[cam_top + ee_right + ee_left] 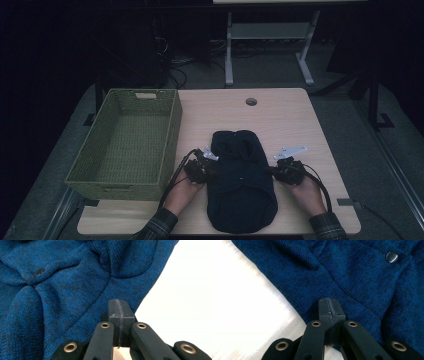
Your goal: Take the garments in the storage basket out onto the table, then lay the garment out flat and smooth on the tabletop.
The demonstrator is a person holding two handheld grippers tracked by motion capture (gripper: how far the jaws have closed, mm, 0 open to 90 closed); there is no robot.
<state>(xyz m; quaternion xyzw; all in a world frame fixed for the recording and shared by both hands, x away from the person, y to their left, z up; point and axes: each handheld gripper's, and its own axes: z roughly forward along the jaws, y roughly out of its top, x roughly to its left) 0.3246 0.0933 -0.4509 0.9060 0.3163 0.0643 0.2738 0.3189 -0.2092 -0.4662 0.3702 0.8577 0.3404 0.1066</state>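
While you hold both grippers low at the table (295, 115), no brand, label or writing can be read anywhere: the dark blue knit garment (241, 185) shows plain fabric, and its button (392, 257) is a bare dark disc. That garment lies flat on the near middle of the table, just to the right of the green woven basket (127, 142), with its lower hem reaching the near table edge.

Your left gripper (202, 167) sits at the garment's left edge and your right gripper (285, 169) at its right edge. In the left gripper view the two jaws are pressed flat together, tip over the knit beside the edge; the right gripper view shows the same, jaws fully together. Whether a fold of cloth is pinched under either tip is hidden by the jaws themselves.

From above the garment reads nearly black and its folds are hard to make out. Your sleeves are cut off at the bottom edge.
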